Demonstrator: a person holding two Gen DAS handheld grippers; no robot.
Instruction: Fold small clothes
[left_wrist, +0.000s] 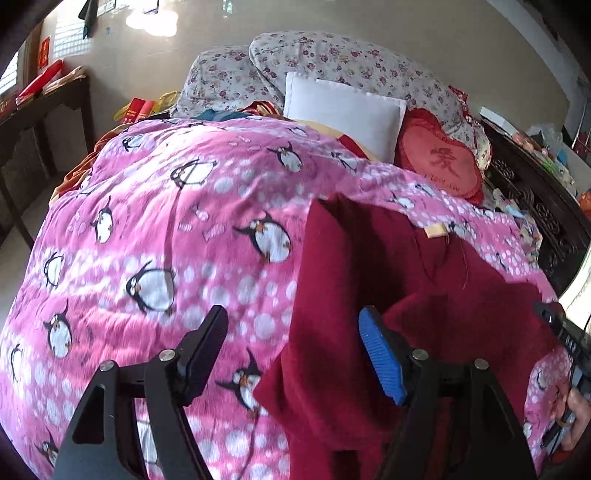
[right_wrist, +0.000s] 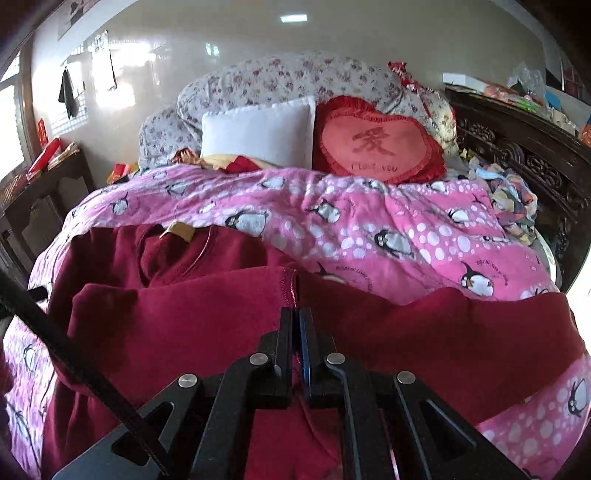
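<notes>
A dark red garment (right_wrist: 207, 306) lies spread across the near part of a pink penguin-print blanket (right_wrist: 369, 229) on a bed, its yellow neck label (right_wrist: 179, 232) pointing toward the pillows. The right gripper (right_wrist: 294, 328) has its fingers pressed together on a stitched hem of the garment, a fold of red cloth caught between them. The left gripper (left_wrist: 295, 332) hovers over the garment's left edge, fingers spread wide (one black, one with a blue ribbed pad (left_wrist: 382, 358)), holding nothing. Beyond the garment, at the head of the bed, a white pillow (right_wrist: 258, 134) stands just beside a red heart-shaped cushion (right_wrist: 376, 144), both against floral-print bedding (right_wrist: 295, 77). A dark carved wooden headboard (right_wrist: 535, 155) rises beyond the cushion.
</notes>
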